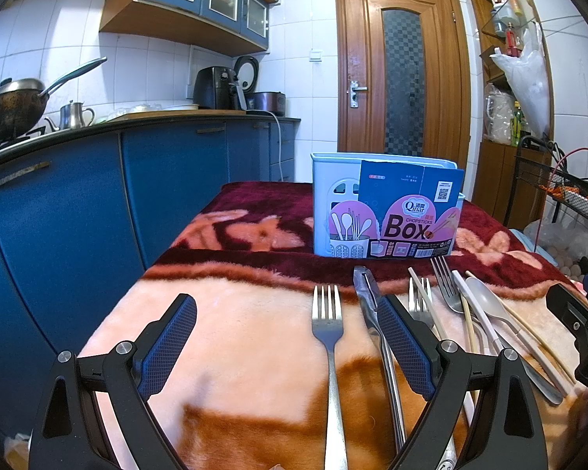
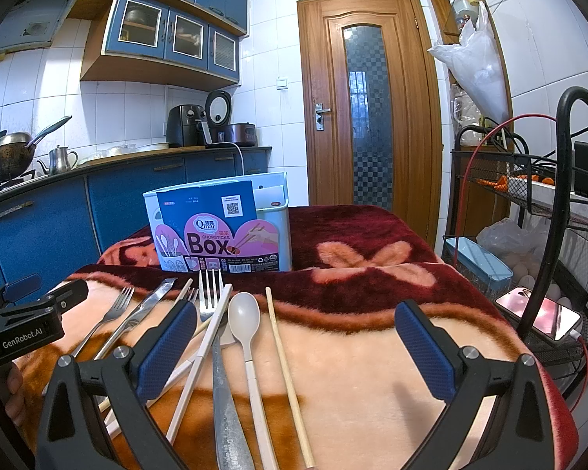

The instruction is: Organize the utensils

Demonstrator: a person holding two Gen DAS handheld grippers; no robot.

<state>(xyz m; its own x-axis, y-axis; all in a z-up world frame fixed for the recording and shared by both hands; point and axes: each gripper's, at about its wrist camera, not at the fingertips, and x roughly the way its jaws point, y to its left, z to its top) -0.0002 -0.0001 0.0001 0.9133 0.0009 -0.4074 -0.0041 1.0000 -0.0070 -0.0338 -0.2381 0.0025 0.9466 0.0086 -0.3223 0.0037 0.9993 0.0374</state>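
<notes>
Left gripper [image 1: 286,333] gaping wide at lower centre of the left wrist view, gripping nothing, 1 steel fork [image 1: 327,325] lying between its blue pads, a steel knife [image 1: 366,293] touching the right pad. Right gripper [image 2: 296,337] likewise spreading wide at lower centre of the right wrist view, empty, straddling a beige plastic spoon [image 2: 245,315] and 1 wooden chopstick [image 2: 282,348]. Bare pink-and-maroon fleece blanket [image 2: 372,372] stretching toward the frame's right. Pale blue plastic utensil holder [image 1: 384,211] with "Chopsticks Box" label standing upright at centre, beyond the utensils.
</notes>
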